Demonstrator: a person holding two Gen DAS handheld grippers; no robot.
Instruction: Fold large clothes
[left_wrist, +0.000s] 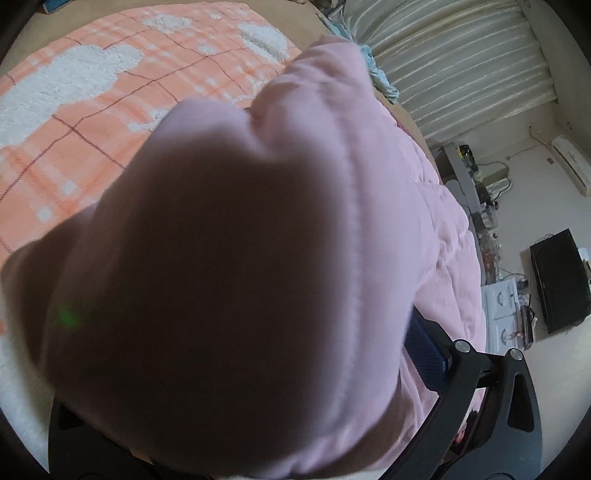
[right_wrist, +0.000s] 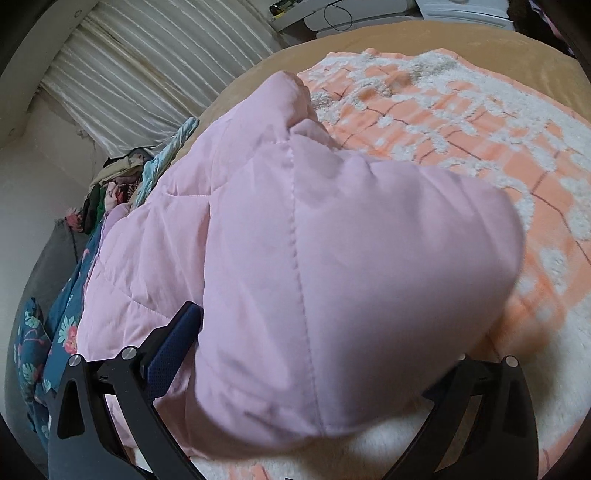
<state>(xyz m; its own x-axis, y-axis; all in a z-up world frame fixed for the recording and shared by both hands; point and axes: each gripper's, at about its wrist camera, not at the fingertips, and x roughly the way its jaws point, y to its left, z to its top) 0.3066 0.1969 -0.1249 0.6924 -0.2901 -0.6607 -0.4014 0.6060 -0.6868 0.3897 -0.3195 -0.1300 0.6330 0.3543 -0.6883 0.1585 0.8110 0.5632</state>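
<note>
Mostly hidden: the left gripper (left_wrist: 258, 369) is covered by a thick fold of the pink quilted jacket (left_wrist: 369, 177); only one blue-padded finger (left_wrist: 424, 350) shows at the right of the left wrist view.
Left jaws: the padded finger presses against the fabric, but the other finger is under the cloth, so I cannot tell if the jaws are together or apart.
Hard to see: the fold near the left lens is dark and blurred.
Right gripper (right_wrist: 314, 369): one blue pad (right_wrist: 170, 350) is visible on the left side, the other finger is behind the jacket (right_wrist: 332, 240).
Right jaws: they stand apart with a puffy bundle of the jacket between them; a firm clamp cannot be confirmed.
Jacket position: it lies on the bed, partly lifted at both grippers, over the orange checked blanket (right_wrist: 461, 122).
Materials: the jacket is smooth, padded, with stitched seams; the blanket (left_wrist: 92, 110) is fluffy with white woolly patches.
Beside the jacket: a pile of floral and blue clothes (right_wrist: 62, 325), cut off at the edge.
Behind: a pleated pale curtain (left_wrist: 461, 62).
</note>
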